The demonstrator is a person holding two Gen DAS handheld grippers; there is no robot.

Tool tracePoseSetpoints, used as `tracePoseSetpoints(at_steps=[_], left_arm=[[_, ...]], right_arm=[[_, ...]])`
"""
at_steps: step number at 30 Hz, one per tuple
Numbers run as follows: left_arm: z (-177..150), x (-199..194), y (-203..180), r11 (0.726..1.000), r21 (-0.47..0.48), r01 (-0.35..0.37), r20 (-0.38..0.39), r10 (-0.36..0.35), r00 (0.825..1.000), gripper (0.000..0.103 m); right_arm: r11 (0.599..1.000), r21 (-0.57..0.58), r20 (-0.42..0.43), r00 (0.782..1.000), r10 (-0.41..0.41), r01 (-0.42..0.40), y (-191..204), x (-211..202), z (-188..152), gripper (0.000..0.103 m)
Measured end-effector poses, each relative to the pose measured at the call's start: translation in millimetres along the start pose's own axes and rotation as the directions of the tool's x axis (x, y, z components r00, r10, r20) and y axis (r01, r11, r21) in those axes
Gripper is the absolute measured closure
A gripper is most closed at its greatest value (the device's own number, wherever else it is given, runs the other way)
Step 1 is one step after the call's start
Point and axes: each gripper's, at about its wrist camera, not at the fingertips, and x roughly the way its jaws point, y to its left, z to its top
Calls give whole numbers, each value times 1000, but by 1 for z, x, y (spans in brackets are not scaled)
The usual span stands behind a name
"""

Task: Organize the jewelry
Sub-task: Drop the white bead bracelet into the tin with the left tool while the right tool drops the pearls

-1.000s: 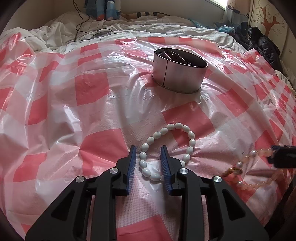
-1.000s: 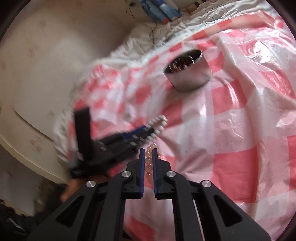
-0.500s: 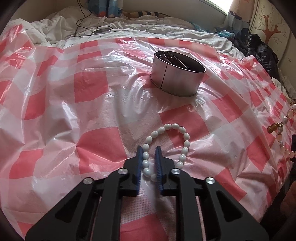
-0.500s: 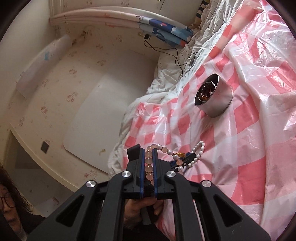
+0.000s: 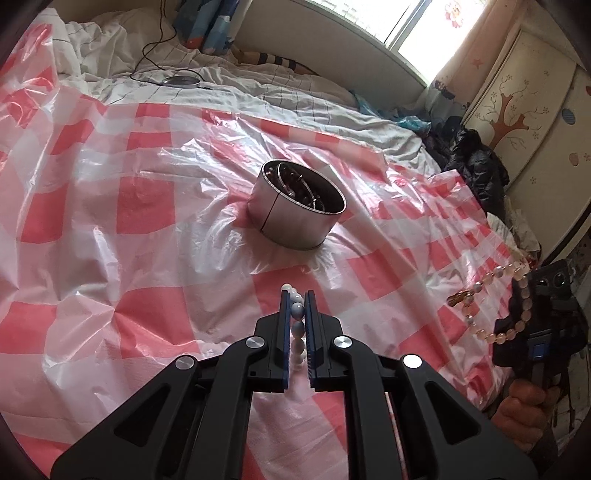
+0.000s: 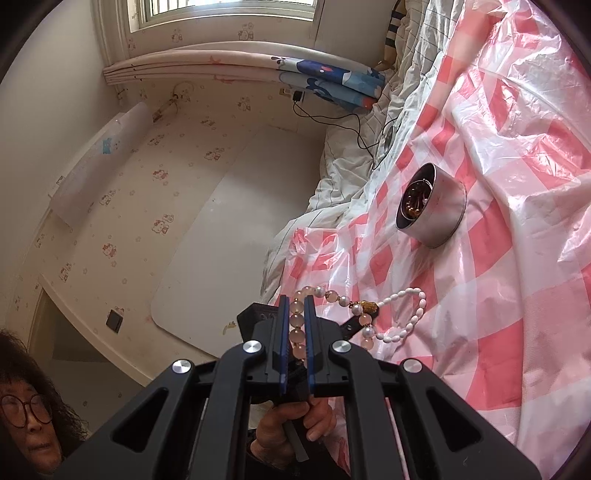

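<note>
Checked plastic sheet (image 5: pixel 140 206) covers bed, bearing tin (image 5: pixel 295 218).

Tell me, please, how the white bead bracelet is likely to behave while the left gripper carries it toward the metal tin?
Probably floppy: the white bead bracelet droops as a loose loop below the left gripper, which pinches only a few beads. It may swing. The glossy oval beads look slippery, so they could slide between the pads. It seems light, and should collapse into the metal tin easily.

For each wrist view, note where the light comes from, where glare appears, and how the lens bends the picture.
Left wrist view: daylight from the window at top right; white glare on the plastic sheet beside the metal tin; dark fisheye corners. Right wrist view: window overexposed; sheet glossy; walls curve strongly.
</note>
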Motion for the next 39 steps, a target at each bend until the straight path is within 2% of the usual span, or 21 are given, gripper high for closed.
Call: tracePoseSetpoints(at_steps=[7,19,25,30,35,38,39], left_arm=[[7,-8,-20,999,48,-4,40,2,999,96],[10,-2,-60,973,193,-124,65,113,991,96],[17,-2,-74,961,237,-142,92,124,988,96],[41,-1,-79,972,219,-87,110,64,992,96],[87,8,-73,985,169,37,139,-61,988,96],[107,31,-64,986,134,101,110,-116,987,96],[111,42,-61,986,129,103,91,-115,989,96]], right_arm=[[999,19,20,999,36,-36,-1,-5,0,94],[992,79,62,994,95,-100,-11,-12,9,94],[989,99,72,992,100,-107,-17,-9,19,94],[987,110,90,990,105,-114,-23,-1,34,94],[988,109,101,990,102,-113,-27,12,51,94],[988,111,100,991,93,-104,-30,19,59,94],[989,111,98,991,89,-100,-32,22,62,94]])
